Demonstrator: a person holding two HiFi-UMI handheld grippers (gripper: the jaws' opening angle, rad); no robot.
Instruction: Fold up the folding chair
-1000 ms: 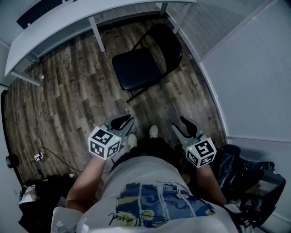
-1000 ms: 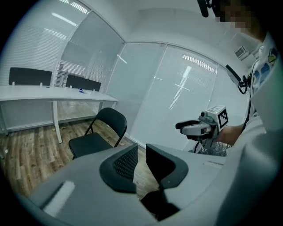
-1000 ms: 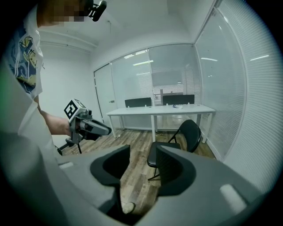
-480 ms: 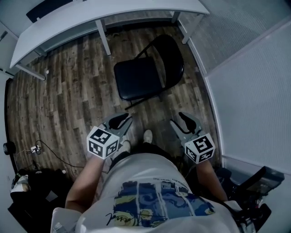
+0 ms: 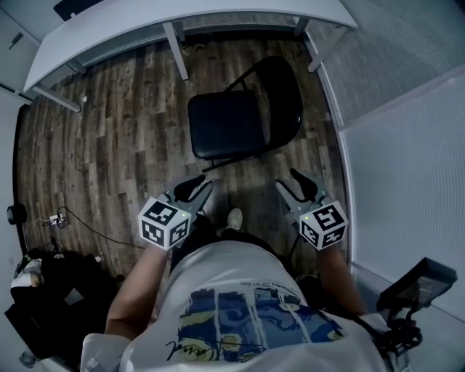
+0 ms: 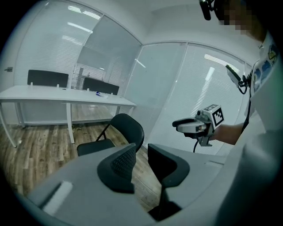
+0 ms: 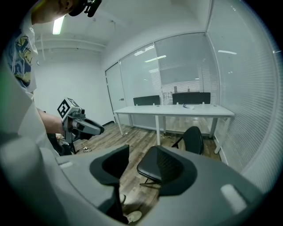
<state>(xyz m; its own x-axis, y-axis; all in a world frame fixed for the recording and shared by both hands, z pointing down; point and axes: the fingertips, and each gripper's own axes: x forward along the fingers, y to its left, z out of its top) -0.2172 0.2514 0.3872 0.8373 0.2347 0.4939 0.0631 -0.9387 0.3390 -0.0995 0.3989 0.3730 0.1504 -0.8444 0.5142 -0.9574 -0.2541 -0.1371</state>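
A black folding chair [image 5: 227, 125] stands unfolded on the wood floor, its backrest [image 5: 285, 91] toward the right wall. It also shows in the left gripper view [image 6: 116, 132] and the right gripper view [image 7: 193, 139]. My left gripper [image 5: 193, 190] hovers short of the seat's front left, its jaws opening with nothing between them. My right gripper [image 5: 299, 184] is held level with it, short of the chair's front right, its jaws also opening and empty. Neither touches the chair. Each gripper sees the other: the right gripper [image 6: 194, 126], the left gripper [image 7: 82, 126].
A long white desk [image 5: 182, 18] runs behind the chair. A glass wall with blinds [image 5: 407, 109] closes the right side. Black bags [image 5: 51, 305] and a cable [image 5: 73, 225] lie on the floor at the left. The person's shoe [image 5: 234, 216] is between the grippers.
The person and both grippers have moved forward toward the chair, which now sits closer and more centred in the head view. Both grippers stay side by side.
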